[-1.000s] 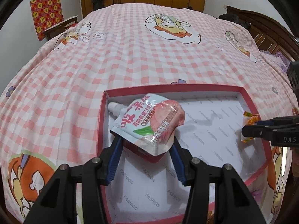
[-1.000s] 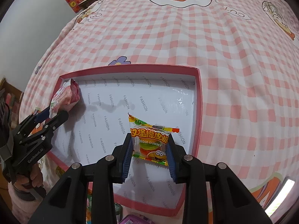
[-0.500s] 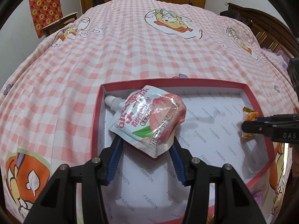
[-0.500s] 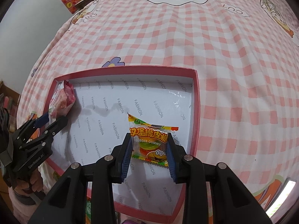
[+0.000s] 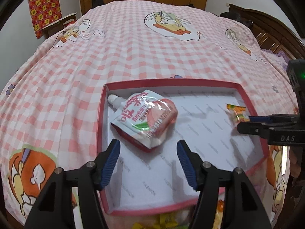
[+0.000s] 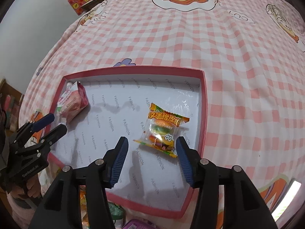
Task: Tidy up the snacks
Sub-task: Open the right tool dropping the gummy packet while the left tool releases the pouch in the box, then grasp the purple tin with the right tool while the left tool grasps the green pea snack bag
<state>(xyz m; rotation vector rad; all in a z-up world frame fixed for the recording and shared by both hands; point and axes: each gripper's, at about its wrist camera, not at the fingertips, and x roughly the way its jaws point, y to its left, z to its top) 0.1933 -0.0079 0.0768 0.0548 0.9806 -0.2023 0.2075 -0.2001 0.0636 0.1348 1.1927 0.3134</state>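
On the bed, red-rimmed box (image 5: 101, 118): peach drink pouch (image 5: 146, 120) at its left end, burger gummy packet (image 6: 164, 131) at its right; left hand-held gripper (image 5: 148, 158) and right hand-held gripper (image 6: 152, 154) both spread wide, empty.

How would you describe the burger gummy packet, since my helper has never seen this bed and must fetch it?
On the pink checked bedspread lies a shallow red-rimmed box with a white lining. The burger gummy packet lies flat near its right wall, just ahead of the open right gripper. It is small, clear and orange-edged with a cartoon burger, unlike the larger pink spouted pouch at the opposite side.
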